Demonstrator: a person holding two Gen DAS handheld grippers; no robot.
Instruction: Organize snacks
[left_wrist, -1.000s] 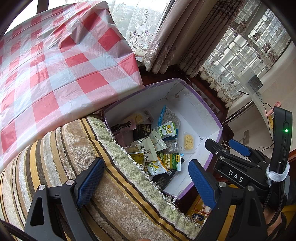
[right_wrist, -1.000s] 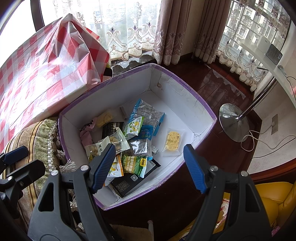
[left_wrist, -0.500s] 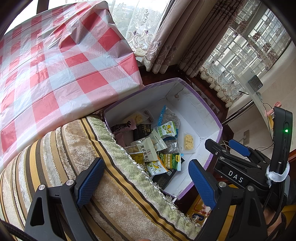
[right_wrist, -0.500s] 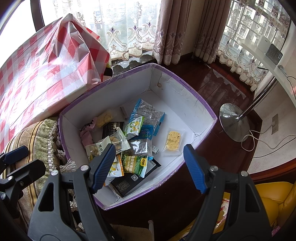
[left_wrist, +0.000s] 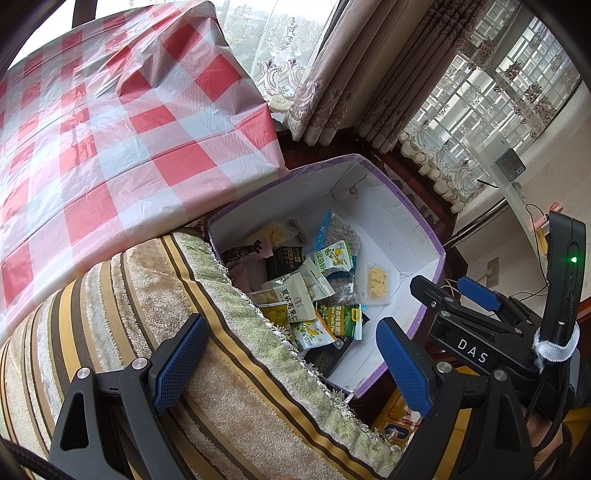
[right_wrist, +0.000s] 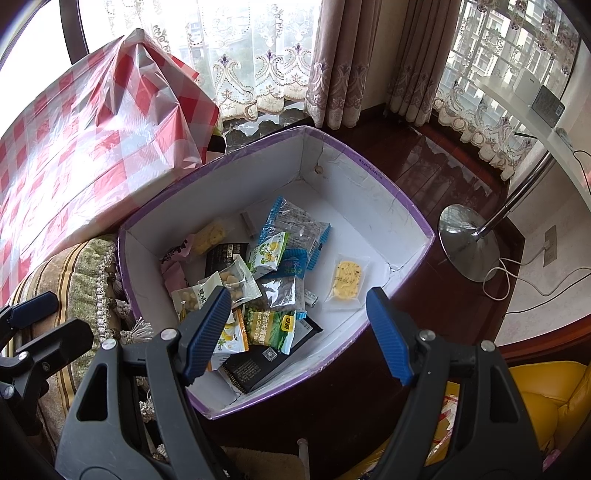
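Both tongs point steeply down, jaws spread wide and holding nothing. The left tongs (left_wrist: 291, 360) hang over a striped plush cushion (left_wrist: 155, 302); the right tongs (right_wrist: 297, 332) hang over the near end of a purple-rimmed white cardboard box (right_wrist: 369, 192) on the floor, where the assorted snack packets (right_wrist: 269, 280) lie heaped.

Readable print on the gripper and one snack packet

White letters "DAS" stand on the right gripper (left_wrist: 469, 291) body; "Garlic Flavor" runs along the green packet (right_wrist: 271, 329) near the box (right_wrist: 369, 173)'s front wall.
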